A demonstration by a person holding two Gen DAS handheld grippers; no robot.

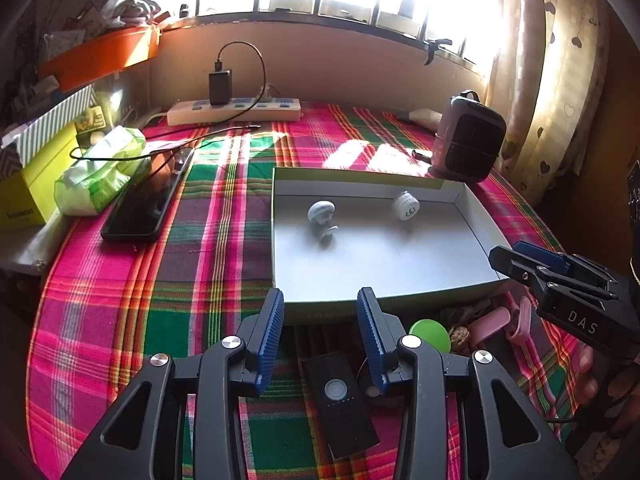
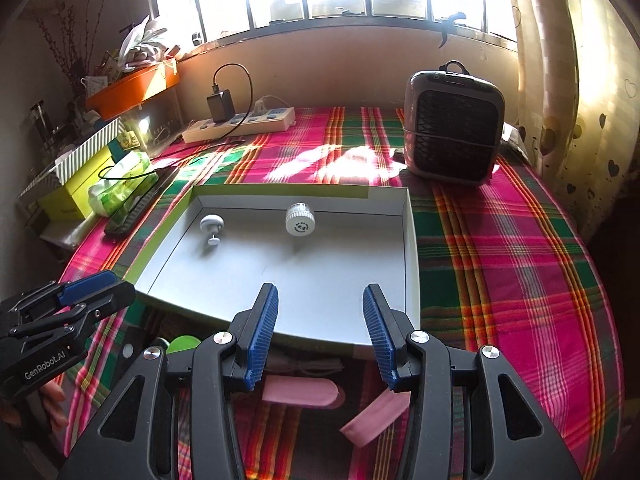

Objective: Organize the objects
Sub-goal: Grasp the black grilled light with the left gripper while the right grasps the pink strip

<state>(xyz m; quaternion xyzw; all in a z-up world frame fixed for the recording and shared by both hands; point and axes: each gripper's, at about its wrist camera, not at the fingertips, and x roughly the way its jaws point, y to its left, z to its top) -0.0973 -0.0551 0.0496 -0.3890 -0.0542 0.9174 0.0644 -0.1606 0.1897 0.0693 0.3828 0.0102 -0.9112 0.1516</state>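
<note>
Both hand-held grippers, left (image 1: 320, 338) and right (image 2: 320, 334), are held half open and empty. Just before the white tray (image 1: 384, 284) lies a slim black remote (image 1: 340, 400): light, stiff, slippery; best pinched across its narrow sides.

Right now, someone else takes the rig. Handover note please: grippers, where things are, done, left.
Left gripper: open, empty, over the cloth near the box's front edge.
Right gripper: open, empty, over the box's front edge.
Box: holds two things, a white suction hook at the back left and a white ribbed cap at the back middle.
Outside the box, on the cloth in front: black remote, green disc, pink clip, pink case, pink strip.
Done: two items boxed.
Left: likely the front items, nearest first.
</note>
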